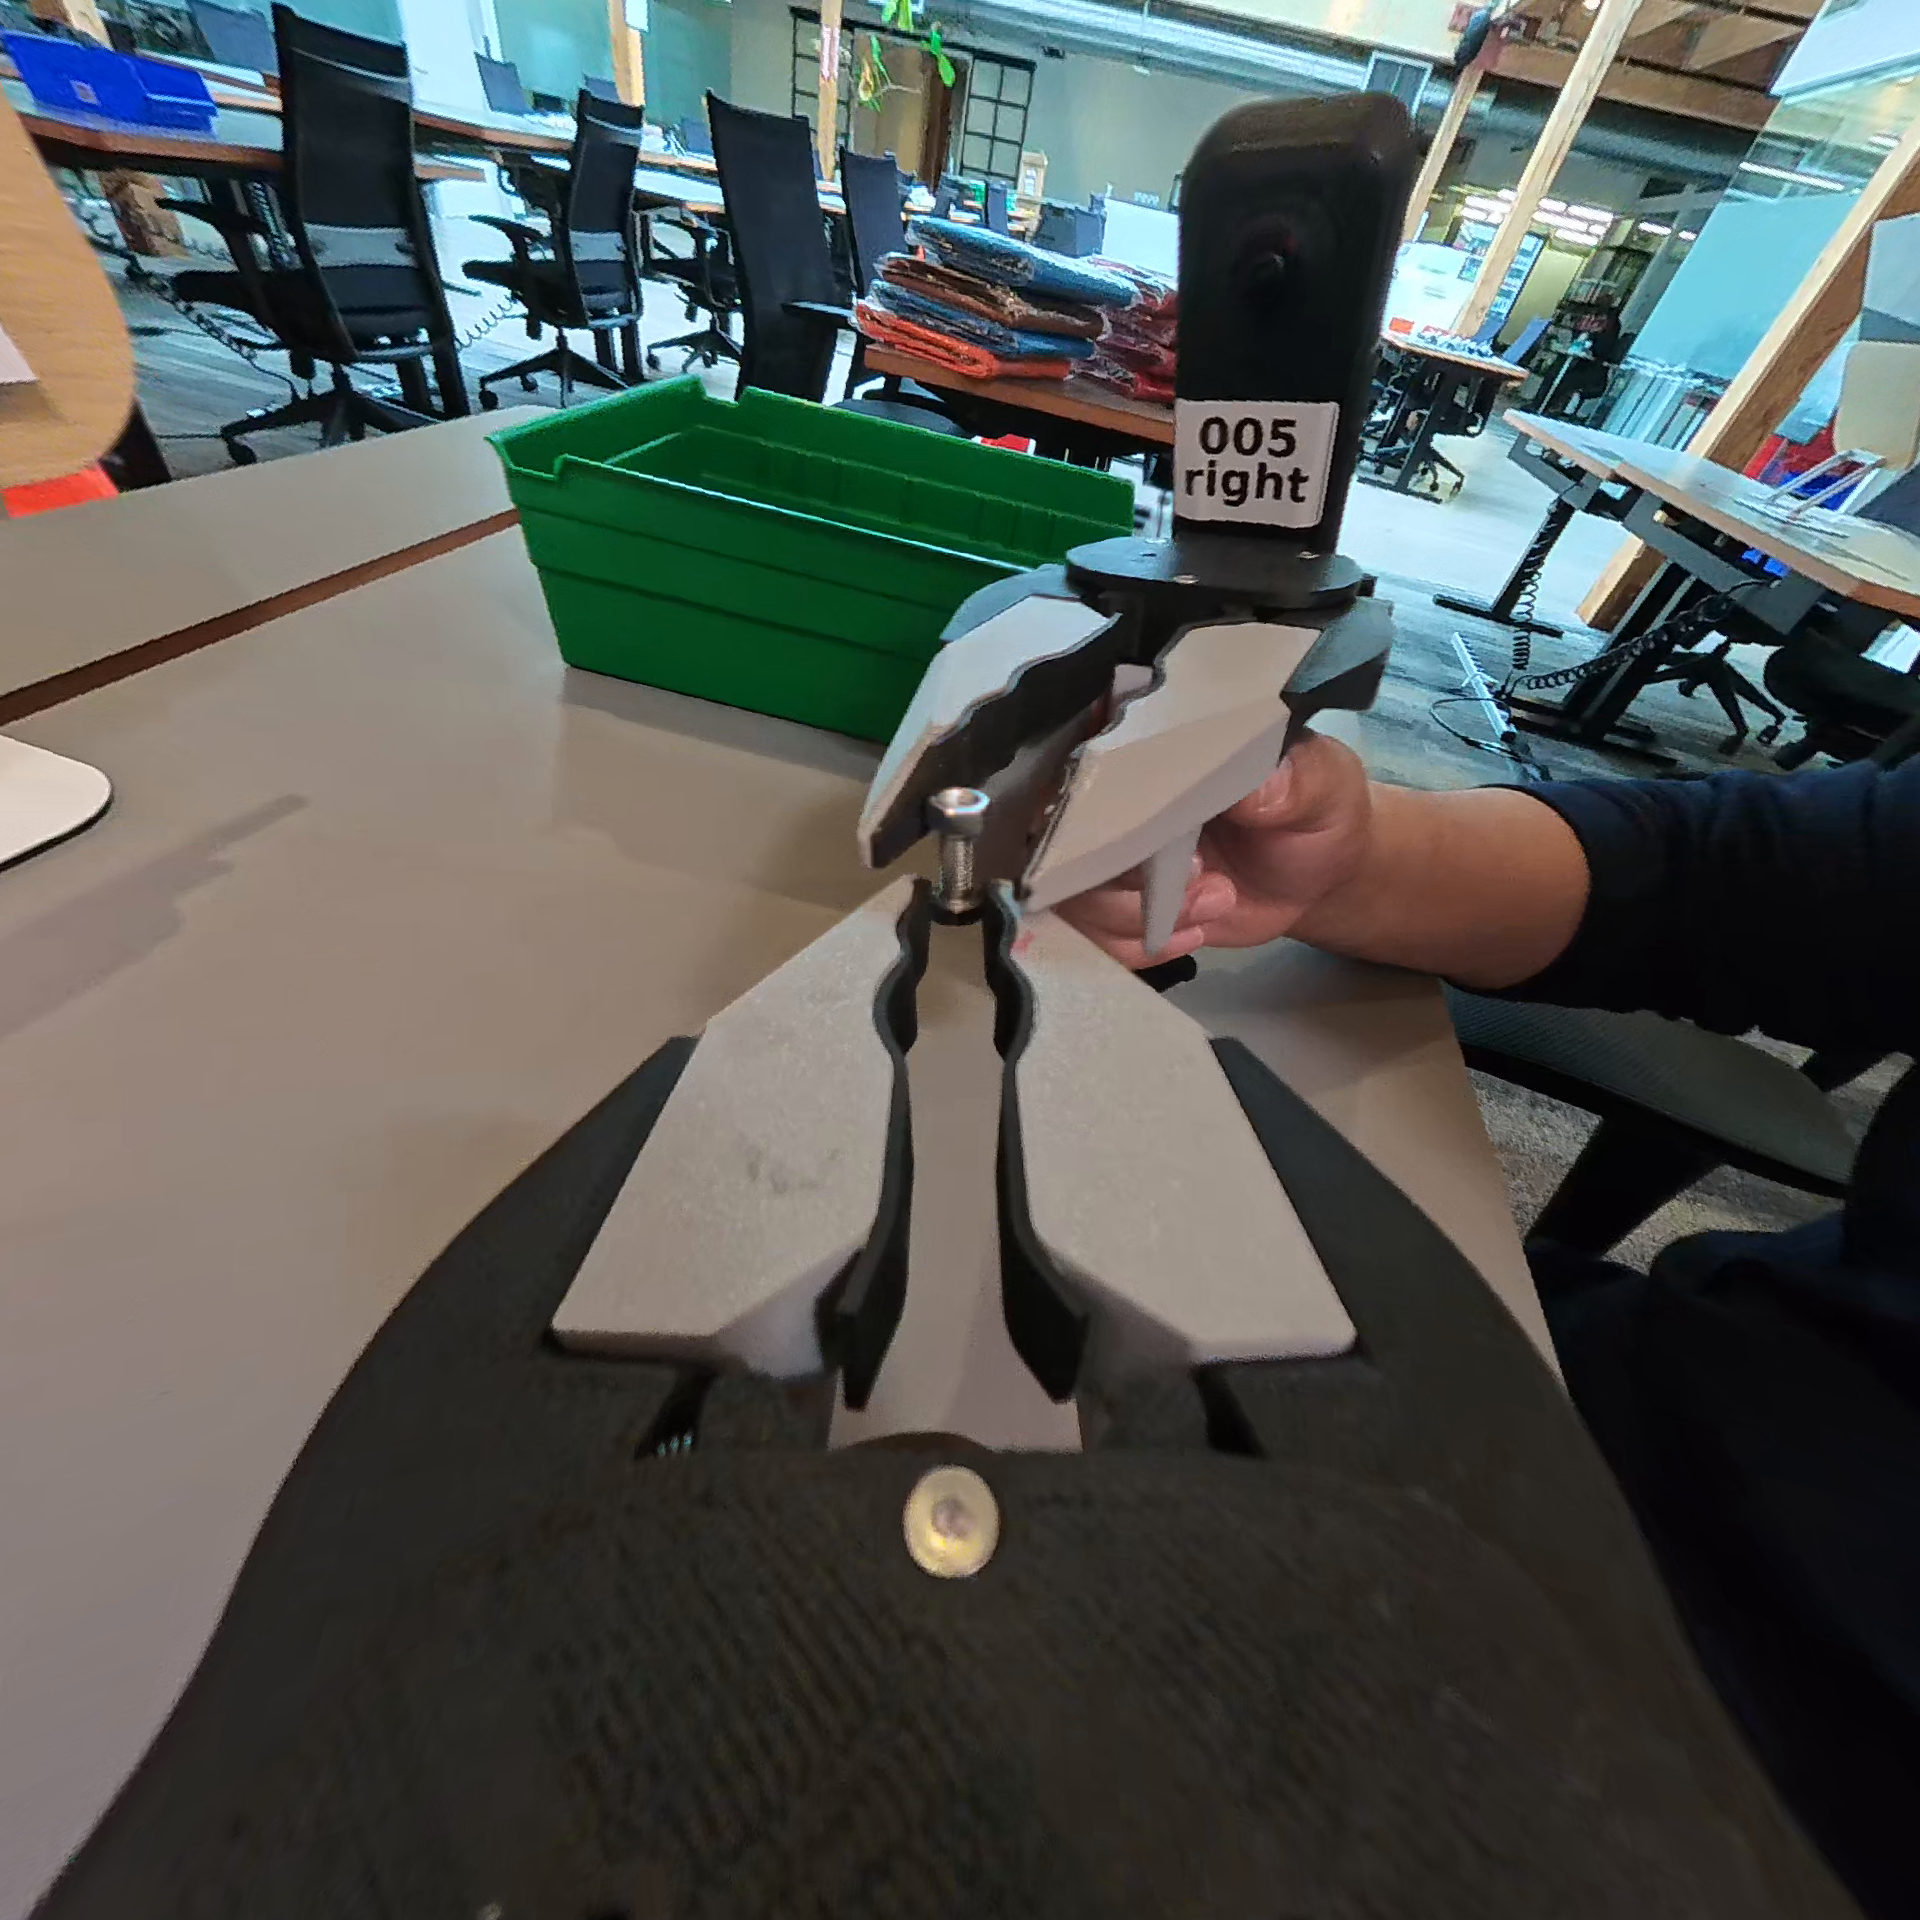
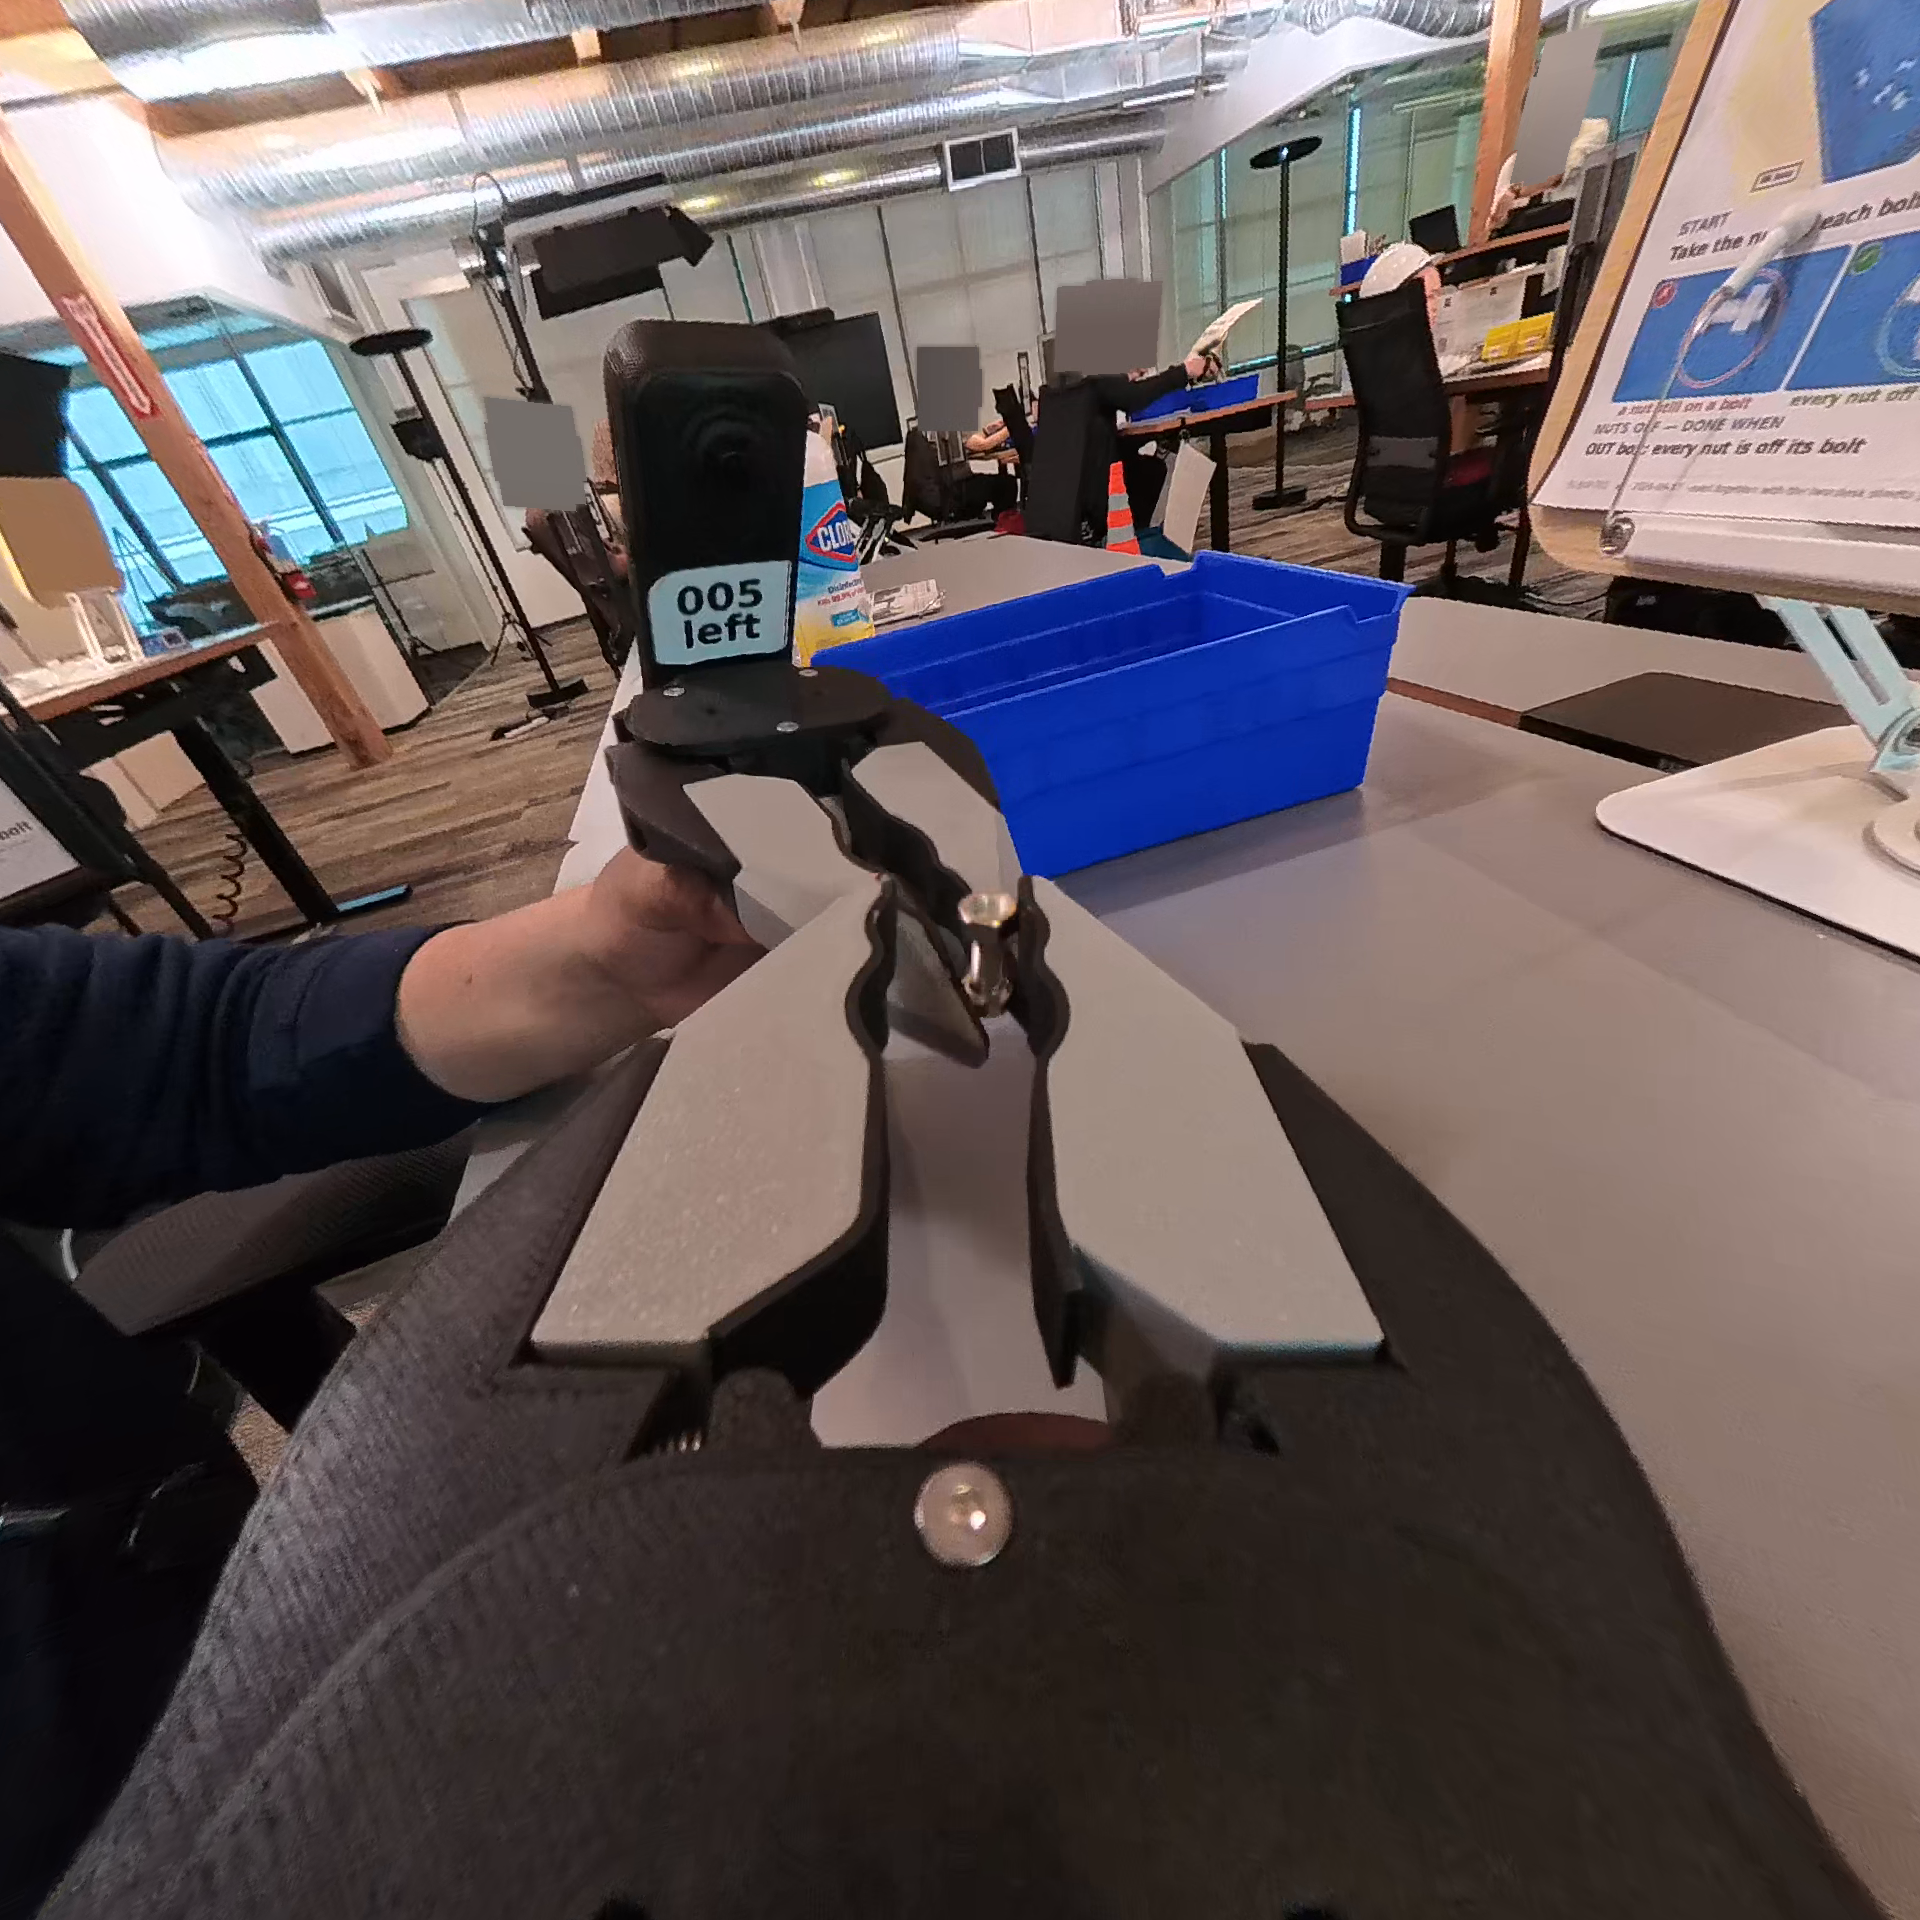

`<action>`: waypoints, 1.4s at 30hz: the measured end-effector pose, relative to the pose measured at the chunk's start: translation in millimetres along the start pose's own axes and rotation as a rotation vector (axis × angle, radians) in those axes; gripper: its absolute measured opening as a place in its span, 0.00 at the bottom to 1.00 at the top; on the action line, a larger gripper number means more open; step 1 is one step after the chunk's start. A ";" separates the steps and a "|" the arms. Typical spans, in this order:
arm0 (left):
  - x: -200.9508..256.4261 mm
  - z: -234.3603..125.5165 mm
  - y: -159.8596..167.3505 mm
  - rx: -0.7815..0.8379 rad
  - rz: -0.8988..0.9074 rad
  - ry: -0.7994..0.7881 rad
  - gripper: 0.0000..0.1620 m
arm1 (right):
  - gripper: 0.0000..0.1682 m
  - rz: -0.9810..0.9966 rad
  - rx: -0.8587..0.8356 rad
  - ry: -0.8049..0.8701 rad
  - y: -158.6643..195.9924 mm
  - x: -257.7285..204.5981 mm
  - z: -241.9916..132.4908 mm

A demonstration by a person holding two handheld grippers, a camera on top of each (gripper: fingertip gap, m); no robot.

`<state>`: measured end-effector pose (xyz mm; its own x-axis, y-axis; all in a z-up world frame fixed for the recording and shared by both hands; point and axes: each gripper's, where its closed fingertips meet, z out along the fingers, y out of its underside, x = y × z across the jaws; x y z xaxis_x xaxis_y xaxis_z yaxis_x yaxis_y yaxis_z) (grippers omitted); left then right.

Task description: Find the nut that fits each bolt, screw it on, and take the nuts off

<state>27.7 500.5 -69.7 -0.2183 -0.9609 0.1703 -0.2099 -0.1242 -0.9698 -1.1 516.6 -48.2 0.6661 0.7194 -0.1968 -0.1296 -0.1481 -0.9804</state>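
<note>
Silver and shiny, the bolt (image 1: 958, 847) has a round head with a hole in its top and a ridged stem. We hold it up in the air above the near right corner of the bench (image 1: 312, 935), between our two tools. Our left gripper (image 1: 958, 906) pinches the low end of the stem with its black fingertips (image 1: 916, 920) closed tight on it; we cannot tell if a nut sits there. Our right gripper (image 2: 961, 961) comes from the other side, and its grey fingers (image 2: 1039, 940) are closed around the upper part of the bolt (image 2: 982, 951), near the head. A hand (image 1: 1262, 862) in a dark blue sleeve holds the right tool, and another hand (image 2: 634, 935) holds the left tool. The bench is smooth and grey with a thin brown line across it. A green bin (image 1: 790, 540) sits toward its far edge in the left wrist view. A blue bin (image 2: 1143, 707) sits on it in the right wrist view, with a spray bottle (image 2: 831, 561) just behind. A paper sheet on a white stand (image 2: 1766, 821) is at the right edge. Around us is a big office room with black chairs (image 1: 353, 239), wooden posts and silver pipes on the ceiling.
</note>
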 end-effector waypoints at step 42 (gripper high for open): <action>-1.7 -1.5 1.2 -0.010 -0.008 0.003 0.05 | 0.05 0.022 0.107 0.052 -23.8 16.7 -19.7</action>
<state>26.4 502.3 -70.9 -0.2190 -0.9592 0.1786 -0.2207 -0.1296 -0.9667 27.5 518.8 -28.0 0.6992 0.6802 -0.2201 -0.2200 -0.0882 -0.9715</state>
